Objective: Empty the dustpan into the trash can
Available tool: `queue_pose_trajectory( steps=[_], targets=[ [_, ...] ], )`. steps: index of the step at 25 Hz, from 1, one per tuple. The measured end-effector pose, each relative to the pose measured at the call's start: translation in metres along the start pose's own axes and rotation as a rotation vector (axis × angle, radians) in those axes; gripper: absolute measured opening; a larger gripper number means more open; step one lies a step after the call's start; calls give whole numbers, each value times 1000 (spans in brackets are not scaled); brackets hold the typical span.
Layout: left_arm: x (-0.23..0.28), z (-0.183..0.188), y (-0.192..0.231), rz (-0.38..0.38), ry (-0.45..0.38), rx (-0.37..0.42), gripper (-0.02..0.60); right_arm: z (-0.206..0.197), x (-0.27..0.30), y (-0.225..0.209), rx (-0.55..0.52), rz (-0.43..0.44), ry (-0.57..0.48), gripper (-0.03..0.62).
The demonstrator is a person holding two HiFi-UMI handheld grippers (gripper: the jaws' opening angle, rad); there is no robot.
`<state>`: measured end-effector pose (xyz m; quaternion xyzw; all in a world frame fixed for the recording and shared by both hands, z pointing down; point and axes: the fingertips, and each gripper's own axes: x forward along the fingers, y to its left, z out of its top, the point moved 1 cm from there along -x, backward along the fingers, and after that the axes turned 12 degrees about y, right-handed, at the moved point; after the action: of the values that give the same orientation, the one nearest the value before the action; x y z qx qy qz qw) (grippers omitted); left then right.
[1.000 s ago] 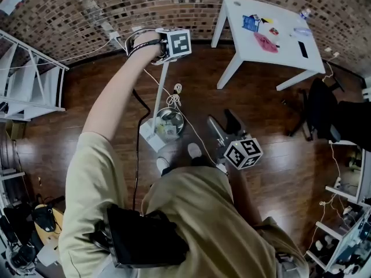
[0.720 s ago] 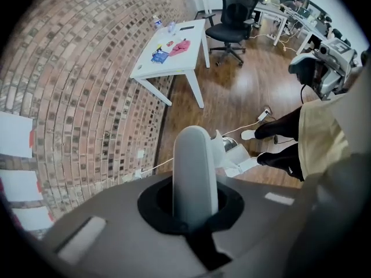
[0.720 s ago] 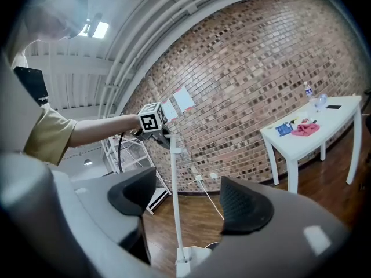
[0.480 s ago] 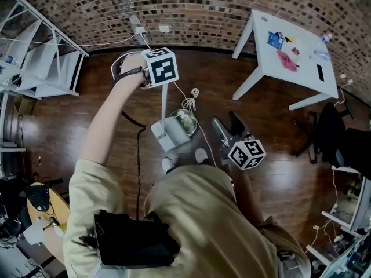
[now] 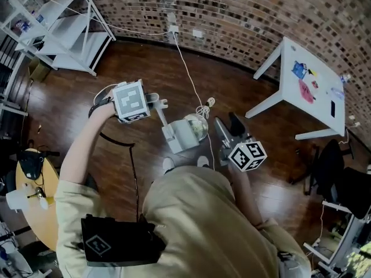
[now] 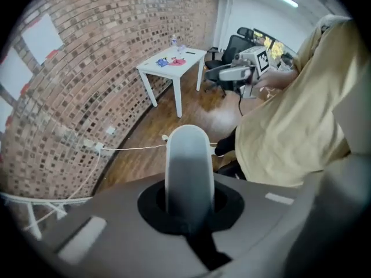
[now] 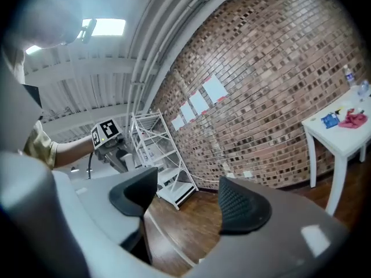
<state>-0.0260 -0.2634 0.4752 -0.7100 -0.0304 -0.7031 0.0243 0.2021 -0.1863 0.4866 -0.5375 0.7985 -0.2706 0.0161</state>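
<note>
In the head view my left gripper [image 5: 154, 102] is shut on the white handle [image 5: 162, 116] of the dustpan [image 5: 173, 139]. The pan sits low against the left side of the shiny round trash can [image 5: 196, 126], and the handle leans left. The left gripper view shows the rounded handle end [image 6: 186, 164] clamped between the jaws [image 6: 188, 213]. My right gripper [image 5: 226, 126] hovers just right of the can. Its jaws [image 7: 188, 198] have just been closing, but a gap still separates the pads and nothing is between them.
A white table [image 5: 307, 91] with small items stands at the right, and a dark office chair [image 5: 336, 155] is beyond it. A white shelf rack [image 5: 64, 33] fills the upper left. A white cable [image 5: 188, 74] runs from the brick wall to the can. My shoes [image 5: 168, 164] are beside the dustpan.
My left hand has swung left and nearer to me with the handle, which now leans over instead of standing upright. The right gripper stays beside the can.
</note>
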Motion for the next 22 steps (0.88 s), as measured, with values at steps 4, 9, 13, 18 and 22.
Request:
queue_pose_trajectory(
  steps=[4,9,13,18,22],
  targets=[
    [-8,-33,-19,-27,-46,-81,0,0,18,25,-6,79,-1,314],
    [-30,-71,-21,-5,-74,-183,0,-6,39,50,-22,139,37,314],
    [-43,-103,-29,-16,-96,-255,0,-12,53,66,-30,175,60,314],
    [-49,-145,-36,-35,-152,-446,0,-16,66,76,-31,212,81,314],
    [-52,-183,-44,-75,-203,-663,0,-14,74,92,-38,260,65,314]
  ],
)
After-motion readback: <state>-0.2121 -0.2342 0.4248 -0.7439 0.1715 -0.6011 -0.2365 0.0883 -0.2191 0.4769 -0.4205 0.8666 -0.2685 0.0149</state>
